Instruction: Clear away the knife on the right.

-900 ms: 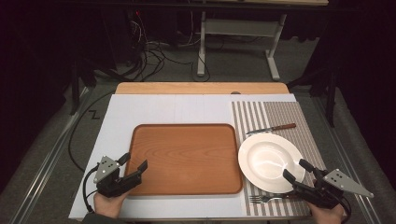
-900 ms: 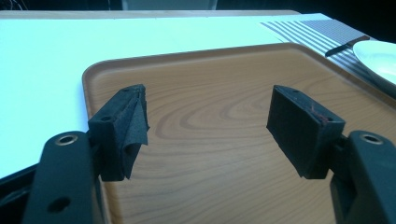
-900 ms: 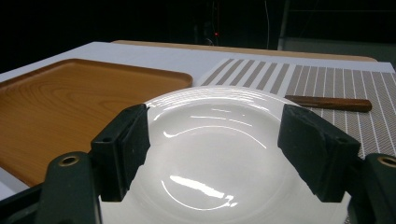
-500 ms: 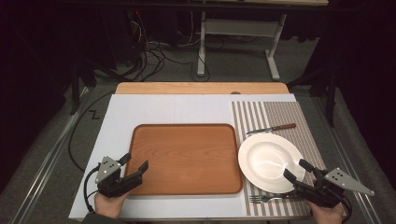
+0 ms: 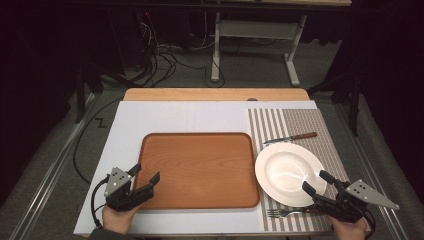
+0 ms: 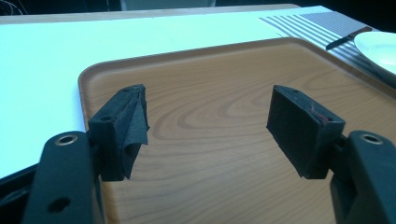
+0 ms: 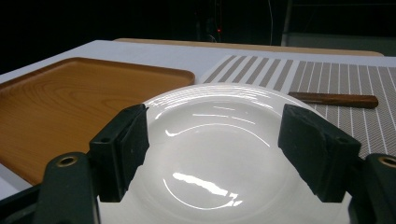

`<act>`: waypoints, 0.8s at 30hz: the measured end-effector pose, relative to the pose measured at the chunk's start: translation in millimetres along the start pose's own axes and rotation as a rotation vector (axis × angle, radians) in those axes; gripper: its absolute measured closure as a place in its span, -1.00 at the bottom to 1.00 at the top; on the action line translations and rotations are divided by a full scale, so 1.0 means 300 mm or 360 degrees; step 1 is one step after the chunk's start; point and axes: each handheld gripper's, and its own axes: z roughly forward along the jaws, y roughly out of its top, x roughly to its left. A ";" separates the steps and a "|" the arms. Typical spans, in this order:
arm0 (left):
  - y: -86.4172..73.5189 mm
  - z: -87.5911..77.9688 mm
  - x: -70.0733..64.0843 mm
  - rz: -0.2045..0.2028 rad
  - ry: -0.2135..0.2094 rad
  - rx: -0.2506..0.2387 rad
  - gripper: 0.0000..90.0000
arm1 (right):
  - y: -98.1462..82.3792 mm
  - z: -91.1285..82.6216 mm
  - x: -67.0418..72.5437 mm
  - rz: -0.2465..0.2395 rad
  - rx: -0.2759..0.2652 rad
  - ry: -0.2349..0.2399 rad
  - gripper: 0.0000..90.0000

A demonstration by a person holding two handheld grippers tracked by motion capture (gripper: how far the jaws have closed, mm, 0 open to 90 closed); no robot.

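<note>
A wooden tray [image 5: 200,170] lies in the middle of the white board, and a white plate [image 5: 287,172] sits to its right on a striped placemat [image 5: 300,125]. My left gripper [image 5: 146,173] rests at the tray's near left corner, its jaws open and bare over the wood [image 6: 208,116]. At the plate's near right rim my right gripper [image 5: 315,182] also stands open. In the right gripper view the plate [image 7: 215,140] lies just beyond and below the gripper [image 7: 215,135], and neither pad touches it.
A knife [image 5: 290,137] with a wooden handle lies on the mat beyond the plate. A fork [image 5: 285,213] lies on the mat in front of the plate, next to my right gripper. The board's near edge runs just under both hands.
</note>
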 end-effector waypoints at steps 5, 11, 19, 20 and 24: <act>0.001 0.005 0.001 0.0001 -0.0004 0.0007 -0.34 | 0.006 0.010 -0.001 -0.0008 0.0016 -0.0002 -0.45; 0.001 0.005 0.001 0.0002 -0.0006 0.0007 -0.34 | 0.018 0.013 0.005 -0.0018 0.0039 0.0005 -0.45; 0.001 0.005 0.000 0.0000 -0.0002 0.0007 -0.34 | 0.049 0.021 -0.008 -0.0016 0.0047 -0.0025 -0.44; 0.001 0.005 0.000 -0.0003 -0.0003 0.0005 -0.34 | 0.051 0.023 -0.010 -0.0014 0.0048 -0.0025 -0.44; 0.001 0.006 0.000 0.0001 -0.0001 0.0009 -0.34 | 0.064 0.033 -0.017 -0.0014 0.0047 -0.0031 -0.44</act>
